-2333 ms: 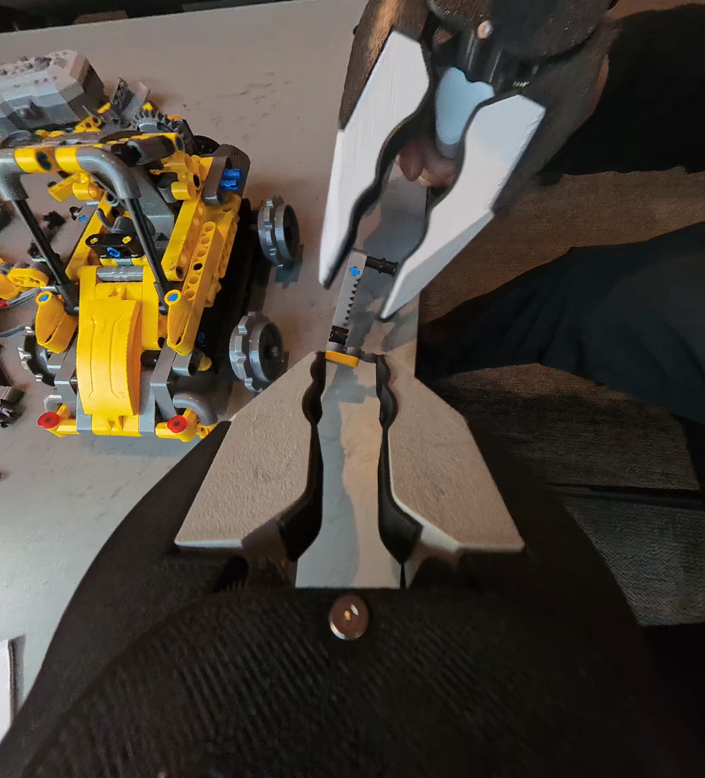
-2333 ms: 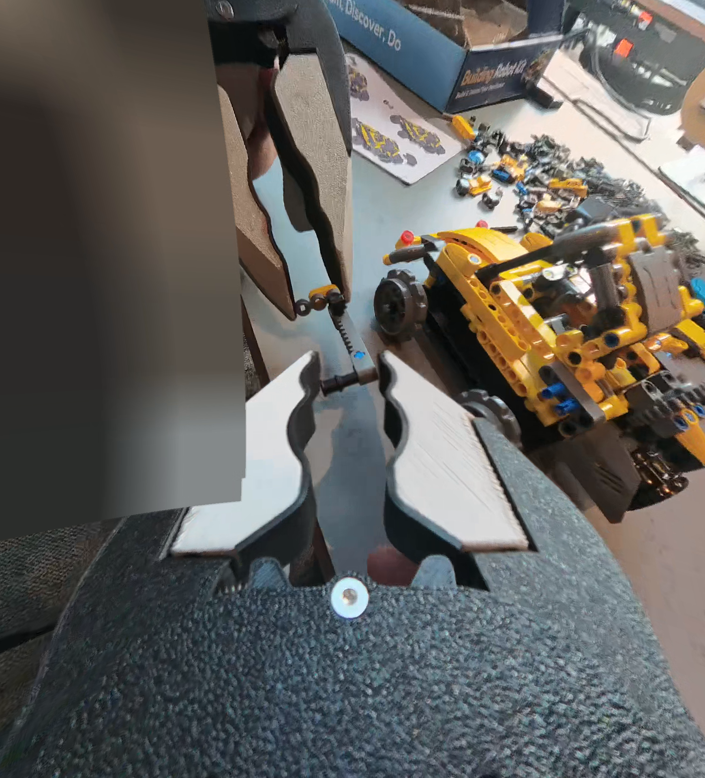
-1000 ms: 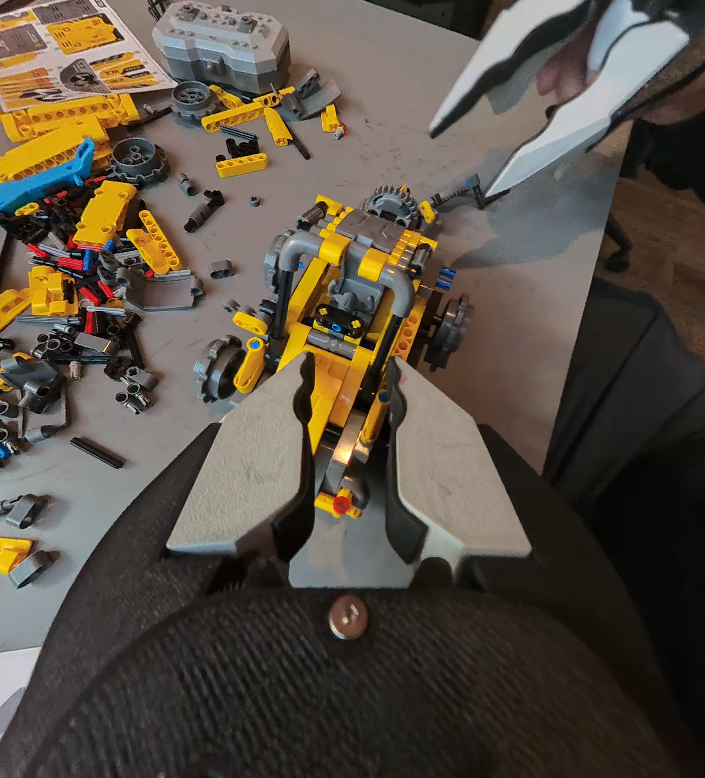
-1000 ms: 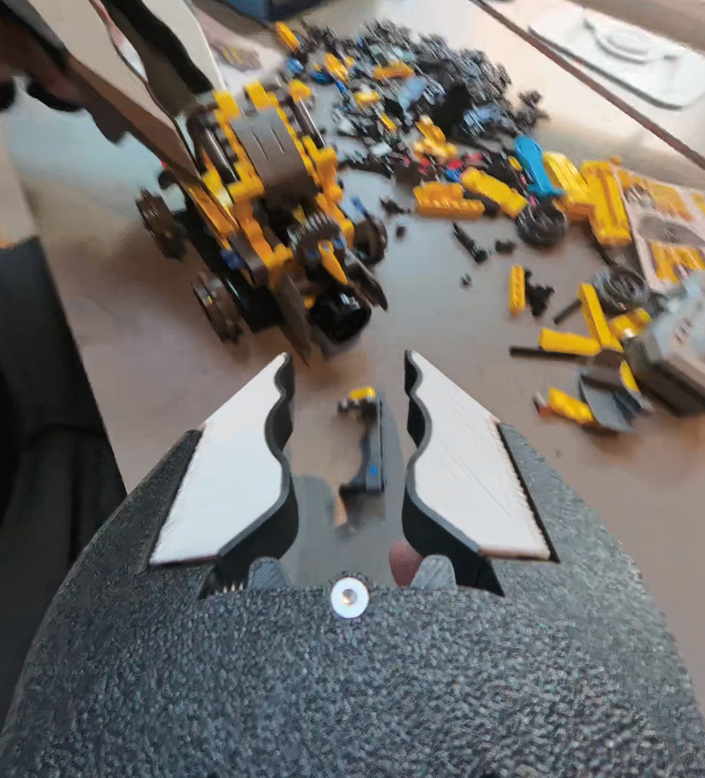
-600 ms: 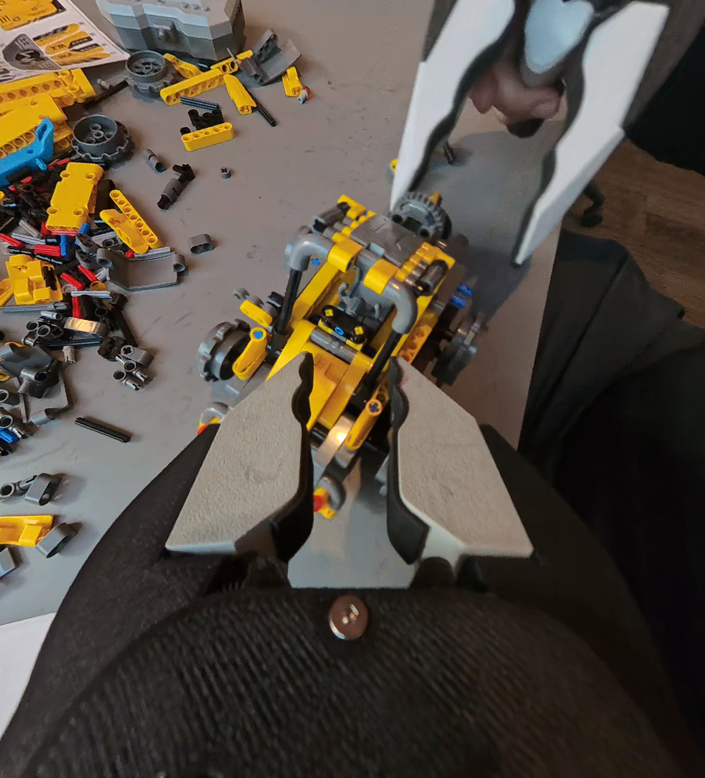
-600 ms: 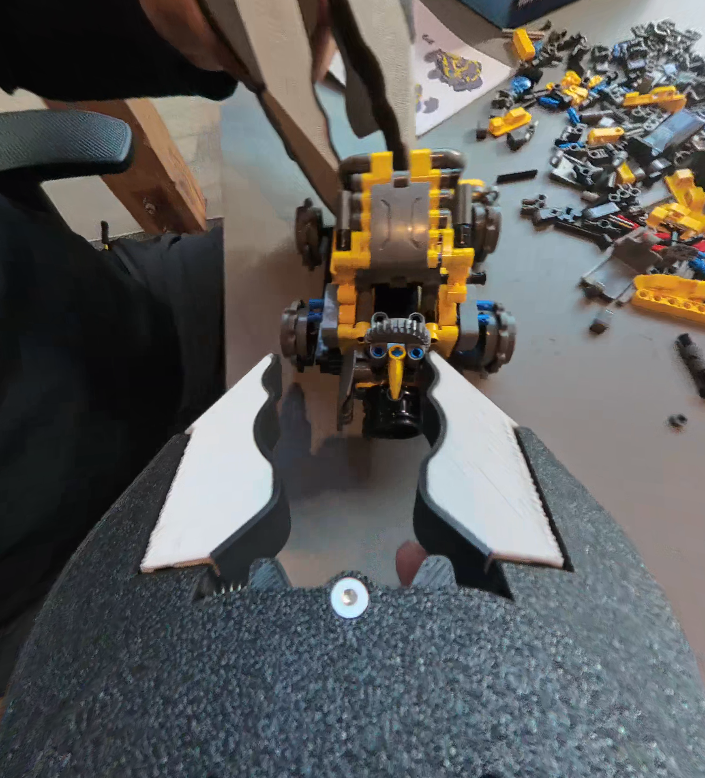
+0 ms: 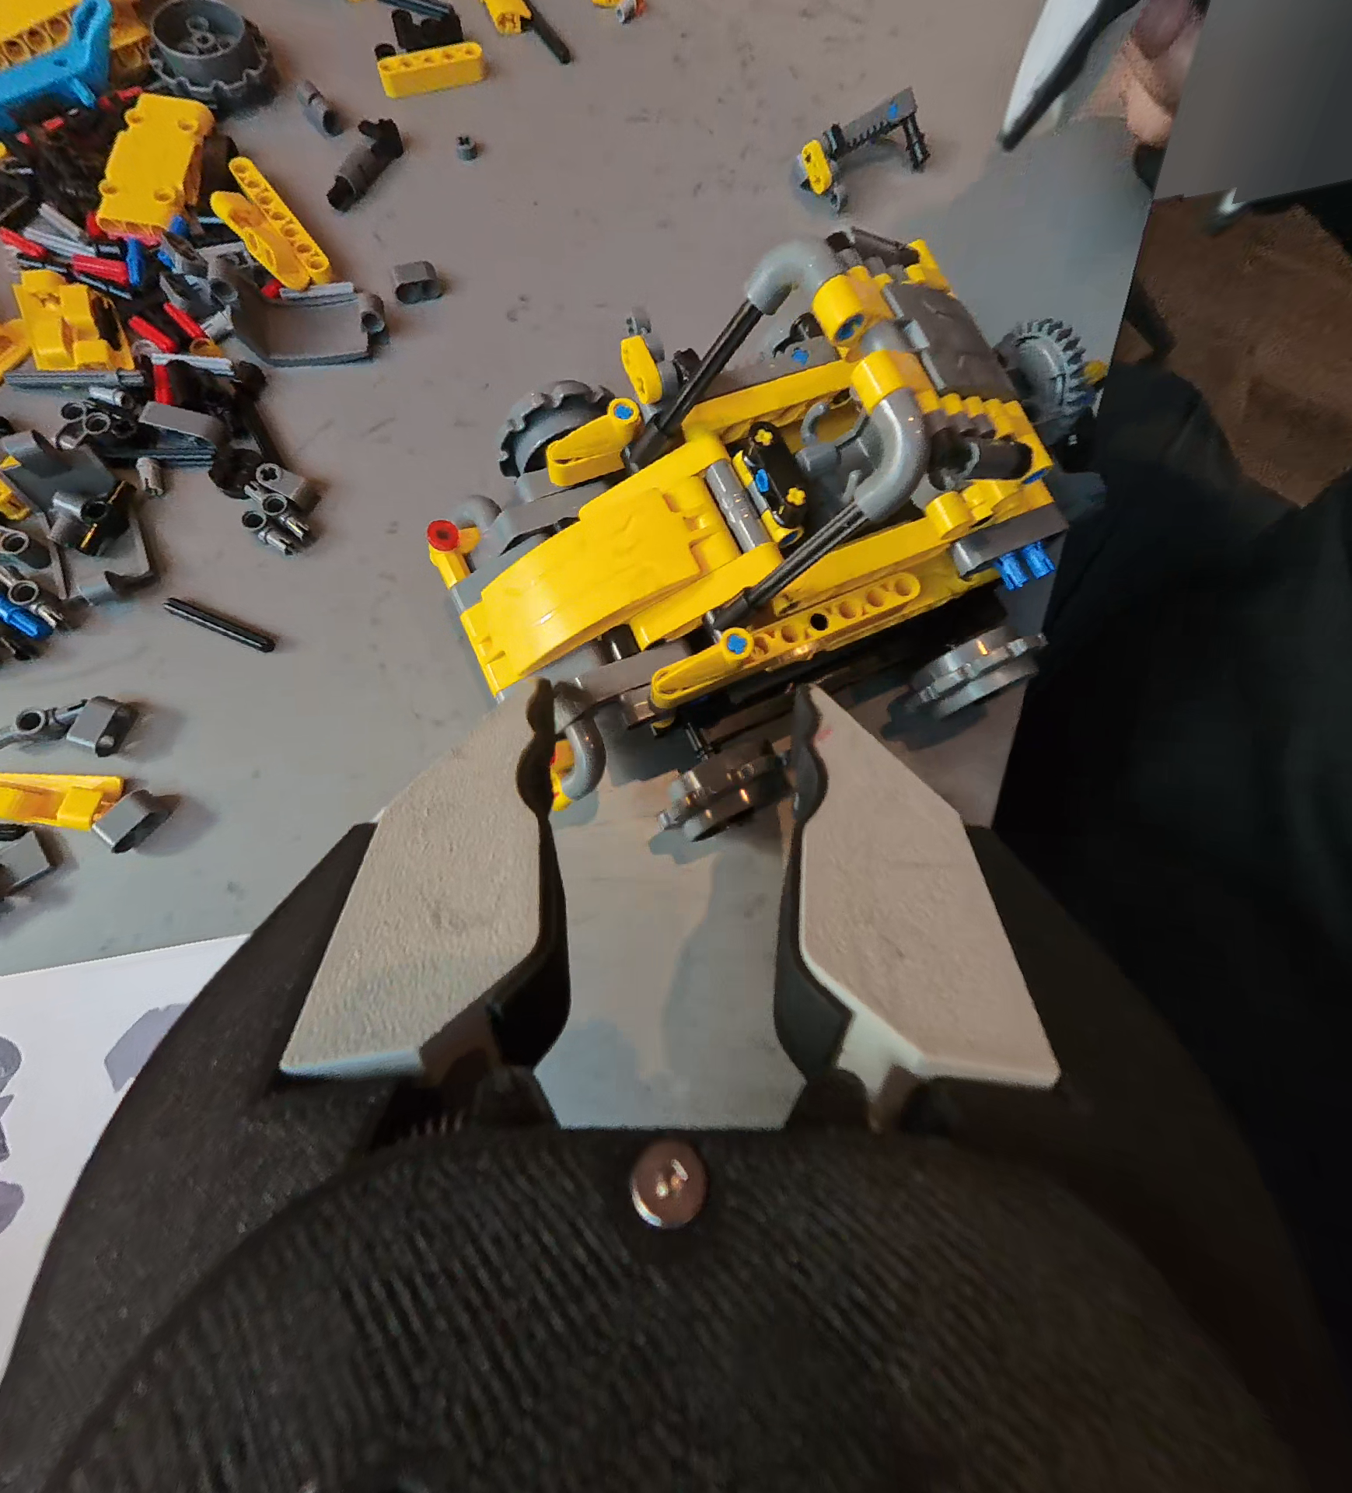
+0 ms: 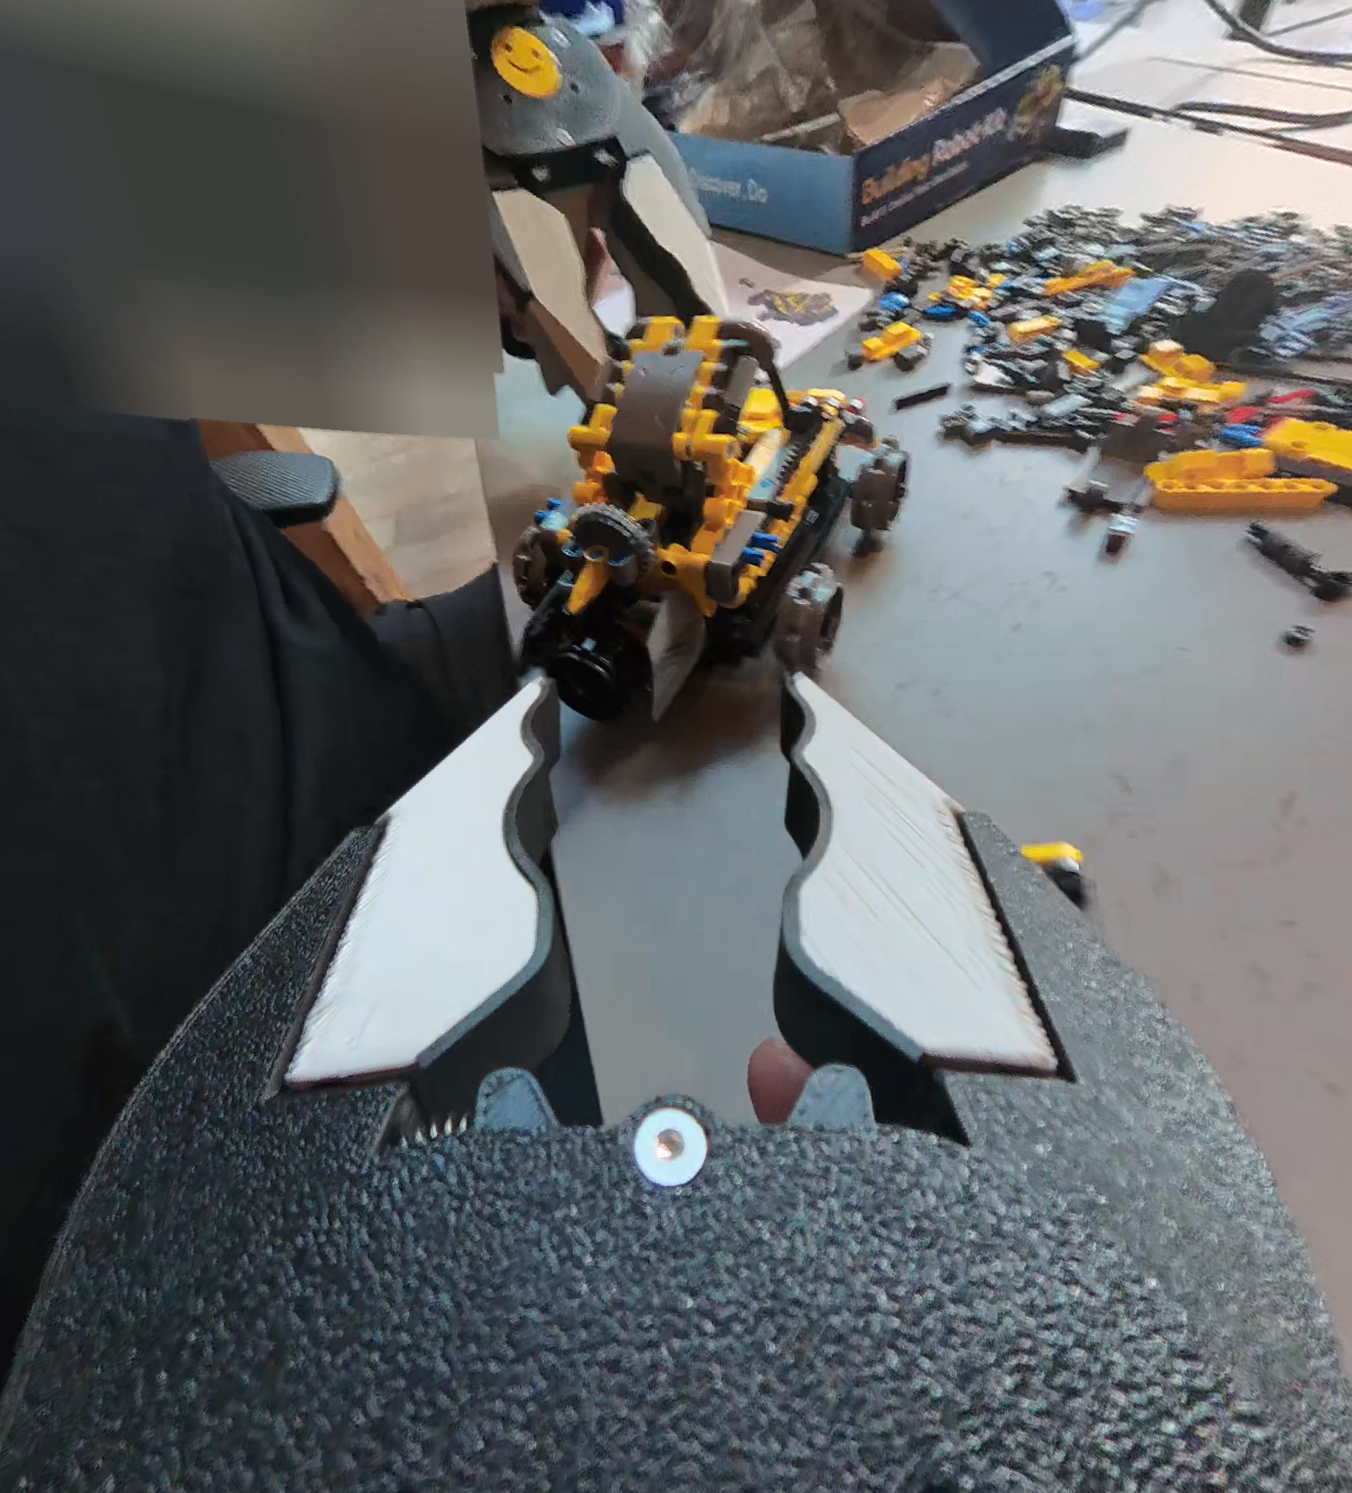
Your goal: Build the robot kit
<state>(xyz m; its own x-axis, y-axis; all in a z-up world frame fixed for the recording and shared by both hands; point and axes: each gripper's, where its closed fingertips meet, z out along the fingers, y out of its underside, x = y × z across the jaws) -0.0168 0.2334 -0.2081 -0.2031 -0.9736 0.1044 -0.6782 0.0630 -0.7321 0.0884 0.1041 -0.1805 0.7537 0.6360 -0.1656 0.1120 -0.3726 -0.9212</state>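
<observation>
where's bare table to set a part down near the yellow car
Bare grey table lies left of the yellow car, short of the black axle, and between the car and the small rack piece. The loose parts pile at far left is crowded.

The left gripper point(image 7: 668, 719), a black textured shell with two pale grey wedge-shaped fingers point(image 7: 446, 881), had its jaws spread wide with nothing between them, tips pointing forward and down. The right gripper point(image 8: 664, 695), a black pebbled shell with white ridged fingers point(image 8: 898, 913), was likewise spread apart and held nothing. A fingertip point(image 8: 769, 1091) of the person's hand showed under its base. Seen from the right wrist camera, the left gripper point(image 8: 640, 339) angled downward opposite it, jaws parted.
</observation>
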